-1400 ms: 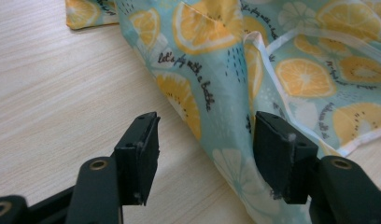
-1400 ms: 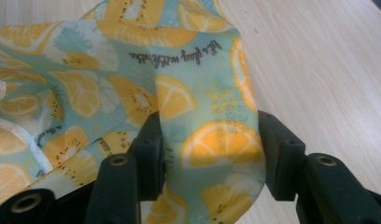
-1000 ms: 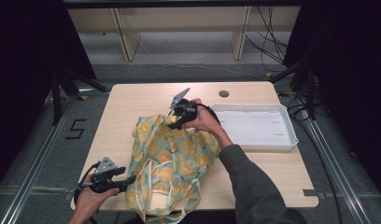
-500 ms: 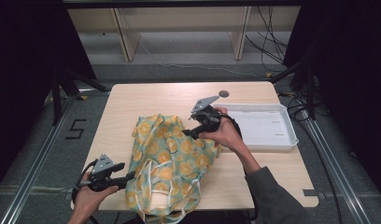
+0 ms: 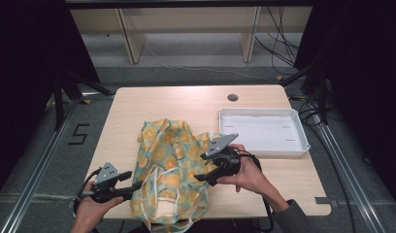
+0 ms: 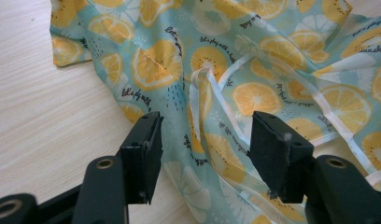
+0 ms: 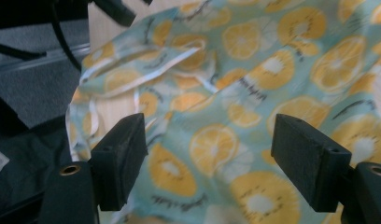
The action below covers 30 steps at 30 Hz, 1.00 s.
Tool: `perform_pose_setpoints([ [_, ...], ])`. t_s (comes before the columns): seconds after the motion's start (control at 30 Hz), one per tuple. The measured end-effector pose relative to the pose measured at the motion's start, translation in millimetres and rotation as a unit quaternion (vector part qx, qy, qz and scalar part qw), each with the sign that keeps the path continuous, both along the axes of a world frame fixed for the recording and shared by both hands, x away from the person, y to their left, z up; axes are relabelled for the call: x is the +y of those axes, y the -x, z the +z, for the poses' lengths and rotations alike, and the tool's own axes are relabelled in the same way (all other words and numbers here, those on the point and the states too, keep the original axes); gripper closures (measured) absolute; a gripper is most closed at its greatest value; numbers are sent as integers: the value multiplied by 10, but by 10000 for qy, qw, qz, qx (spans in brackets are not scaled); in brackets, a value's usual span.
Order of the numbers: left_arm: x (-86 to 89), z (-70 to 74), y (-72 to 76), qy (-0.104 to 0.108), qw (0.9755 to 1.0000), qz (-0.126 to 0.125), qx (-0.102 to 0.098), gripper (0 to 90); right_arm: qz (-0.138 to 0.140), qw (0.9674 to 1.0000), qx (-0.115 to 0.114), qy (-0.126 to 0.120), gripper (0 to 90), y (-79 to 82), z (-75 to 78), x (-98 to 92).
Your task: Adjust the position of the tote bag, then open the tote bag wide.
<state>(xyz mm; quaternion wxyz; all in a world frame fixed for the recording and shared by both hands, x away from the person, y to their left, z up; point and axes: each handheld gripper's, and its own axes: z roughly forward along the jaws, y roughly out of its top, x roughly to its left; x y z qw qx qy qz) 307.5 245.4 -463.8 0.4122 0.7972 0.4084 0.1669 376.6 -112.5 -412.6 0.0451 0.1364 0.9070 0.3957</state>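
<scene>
Wooden table [image 5: 138, 111], fruit-print bag [image 5: 172, 165] lettered "let's play with" — left gripper [image 6: 202, 140], right gripper [image 7: 207, 140] both gaping, empty.

Even overhead light on the table [image 5: 186, 104] in the high view; surroundings at left and right fall to near black. Shadows soft, short, no glare. Left gripper view crisp on the fruit-print bag [image 6: 254, 70]. Right gripper view soft, motion-smeared across the bag, dark at its left edge.
</scene>
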Motion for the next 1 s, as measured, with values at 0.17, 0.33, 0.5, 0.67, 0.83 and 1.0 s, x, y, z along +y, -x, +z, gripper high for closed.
perform_pose_setpoints([
  [0.17,-15,-31,-4,101,9999,53,-16,429,141,9995,143,227,270,180,-115,61],
  [0.33,-13,-29,-8,50,10000,50,7,425,430,9972,151,587,288,250,-298,205],
  [0.5,-28,-25,-4,78,10000,50,-15,424,540,9942,54,930,372,258,-400,256],
  [0.67,-30,-24,-6,27,10000,49,7,421,616,9929,65,1016,467,237,-445,244],
  [0.83,-44,-25,-13,22,10000,55,-21,418,842,9887,-150,1227,748,236,-488,273],
  [1.0,-24,-7,-3,-217,9997,-77,-10,400,801,9891,-260,1209,880,268,-435,274],
])
